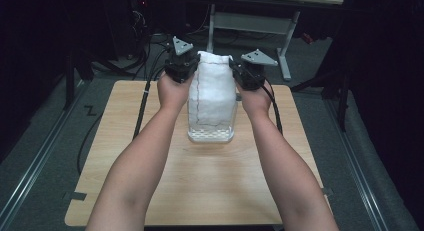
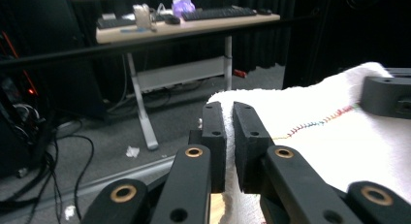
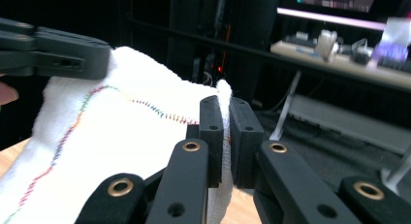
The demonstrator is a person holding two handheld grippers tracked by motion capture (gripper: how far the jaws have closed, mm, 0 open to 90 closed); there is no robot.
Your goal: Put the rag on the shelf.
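1. Left gripper (image 1: pixel 186 65): jaws pinched on the towel's (image 1: pixel 212 91) top left corner.
2. Towel hangs long axis upright between both grippers, lower end inside the clear container (image 1: pixel 211 133) at table (image 1: pixel 210 186) centre.
3. Right gripper (image 1: pixel 239 68): jaws clamped on the top right corner; both equally near.

Both bare forearms reach forward from the near edge over the surface, hands raised and level with each other. The left gripper (image 1: pixel 186 61) has its jaws closed on the upper left corner of a white towel (image 1: pixel 212 91). The right gripper (image 1: pixel 241 67) has its jaws clamped likewise on the upper right corner.
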